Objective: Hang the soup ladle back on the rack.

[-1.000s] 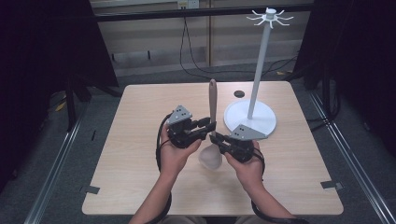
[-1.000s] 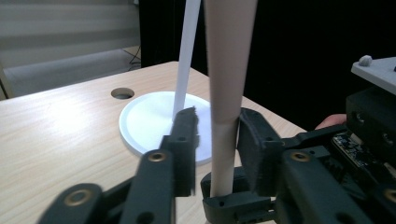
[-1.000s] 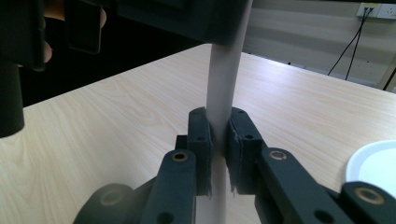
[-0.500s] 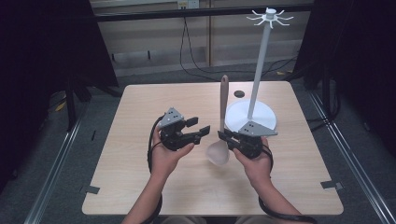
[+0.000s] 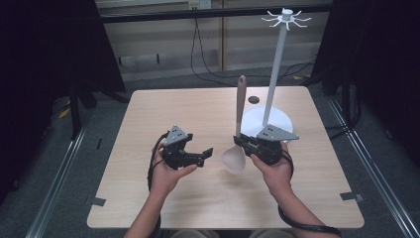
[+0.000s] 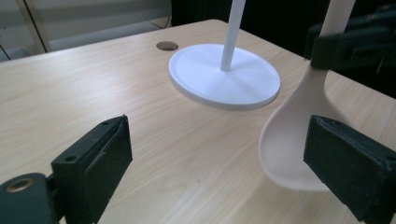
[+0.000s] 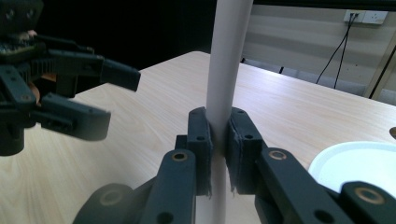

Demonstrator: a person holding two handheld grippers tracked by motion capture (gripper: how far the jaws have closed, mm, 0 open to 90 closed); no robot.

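Note:
A spoon [image 5: 240, 104] with a brown handle and a pale bowl [image 5: 234, 159] stands upright over the table, bowl down. My right gripper [image 5: 241, 142] is shut on the lower handle, just above the bowl; the right gripper view has both pads pressed on the handle [image 7: 229, 60]. My left gripper [image 5: 205, 156] is open and holds nothing, a short way left of the bowl. Its jaws [image 6: 219, 172] stand wide apart, with the bowl [image 6: 289, 144] near the right one. A white rack's round base [image 5: 277, 119] lies just behind the right gripper, its pole [image 5: 275, 74] topped by hooks [image 5: 286, 17].
A dark round hole [image 5: 253, 99] sits in the wooden tabletop [image 5: 163, 114] behind the spoon. Tape marks lie at the front corners [image 5: 95, 201]. Cables trail from both grippers along the person's forearms. The floor around the table is dark.
My left gripper has come off the spoon and drawn back to the left, open. The right gripper has carried the upright spoon rightward, toward the rack's base.

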